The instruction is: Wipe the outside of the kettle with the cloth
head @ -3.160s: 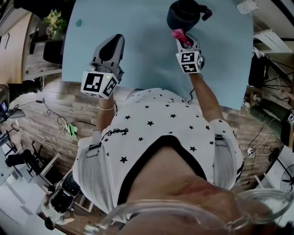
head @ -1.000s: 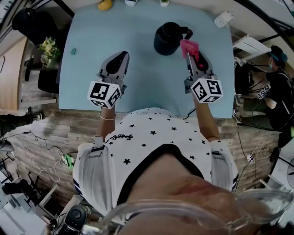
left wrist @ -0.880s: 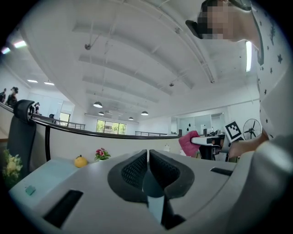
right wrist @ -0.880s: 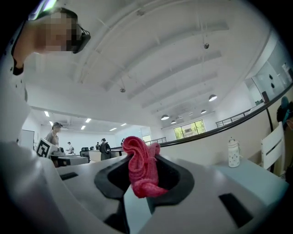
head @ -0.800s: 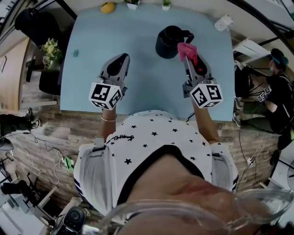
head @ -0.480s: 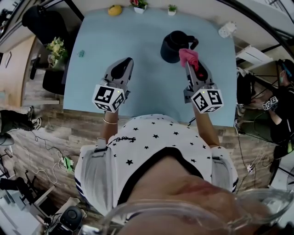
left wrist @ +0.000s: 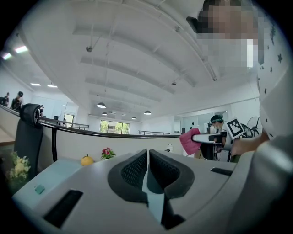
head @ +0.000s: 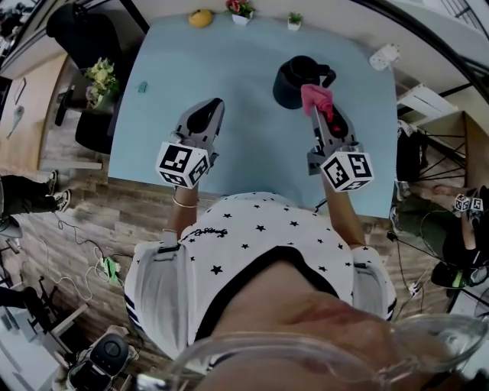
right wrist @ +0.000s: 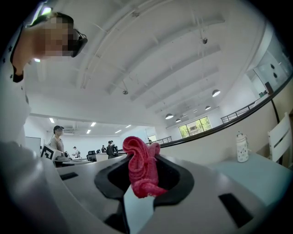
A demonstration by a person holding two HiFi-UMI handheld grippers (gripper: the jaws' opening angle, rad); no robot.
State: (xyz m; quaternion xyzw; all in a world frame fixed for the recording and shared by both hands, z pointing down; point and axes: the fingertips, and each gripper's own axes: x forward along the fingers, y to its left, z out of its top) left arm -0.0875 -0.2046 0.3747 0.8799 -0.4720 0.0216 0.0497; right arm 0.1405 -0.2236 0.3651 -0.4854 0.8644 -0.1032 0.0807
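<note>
A black kettle (head: 296, 81) stands on the light blue table (head: 244, 69), right of the middle, with its handle toward the right. My right gripper (head: 316, 108) is shut on a pink cloth (head: 315, 96), which lies by the kettle's near right side under the handle; I cannot tell whether they touch. In the right gripper view the bunched cloth (right wrist: 140, 170) fills the jaws of the right gripper (right wrist: 144, 159), which are tilted up at the ceiling. My left gripper (head: 212, 105) hovers over the table's near left part, shut and empty (left wrist: 148, 154), well apart from the kettle.
At the table's far edge are a yellow fruit (head: 201, 17) and two small potted plants (head: 242, 8). A white power strip (head: 383, 56) lies at the far right corner, a small green item (head: 142, 88) near the left edge. A dark chair (head: 93, 128) stands left of the table.
The right gripper has carried the cloth from the kettle's near side round to its right side by the handle. The left gripper has hardly moved. The head view has drifted.
</note>
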